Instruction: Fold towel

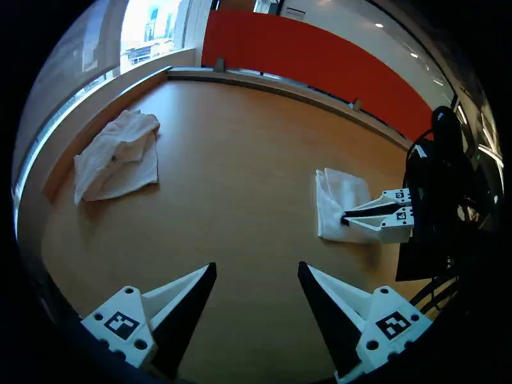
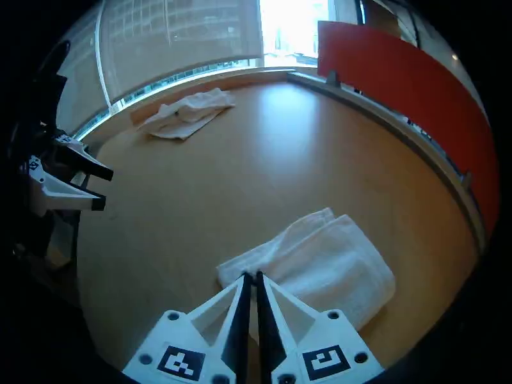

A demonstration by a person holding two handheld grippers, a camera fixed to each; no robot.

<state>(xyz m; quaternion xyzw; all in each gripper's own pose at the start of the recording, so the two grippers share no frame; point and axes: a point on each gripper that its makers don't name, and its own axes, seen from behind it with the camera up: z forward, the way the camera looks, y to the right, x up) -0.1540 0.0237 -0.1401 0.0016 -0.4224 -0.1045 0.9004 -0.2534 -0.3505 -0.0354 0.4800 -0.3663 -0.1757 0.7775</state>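
A folded white towel [image 1: 338,195] [image 2: 320,259] lies flat on the wooden table [image 1: 243,160] [image 2: 256,166]. My right gripper [image 2: 252,276] [image 1: 346,221] has its fingers closed together at the towel's near edge, pinching it. My left gripper [image 1: 256,265] hovers over bare wood with its fingers spread wide and nothing between them; in the right gripper view it [image 2: 102,189] stands at the far left, open. A second white towel [image 1: 118,157] [image 2: 189,112] lies crumpled near the window-side edge, far from both grippers.
A raised wooden ledge [image 1: 96,121] [image 2: 211,83] runs along the window side of the table. A red panel [image 1: 307,57] [image 2: 409,83] lines the far edge. Dark cables [image 1: 441,281] hang behind the right gripper. Bare wood spans the stretch between the two towels.
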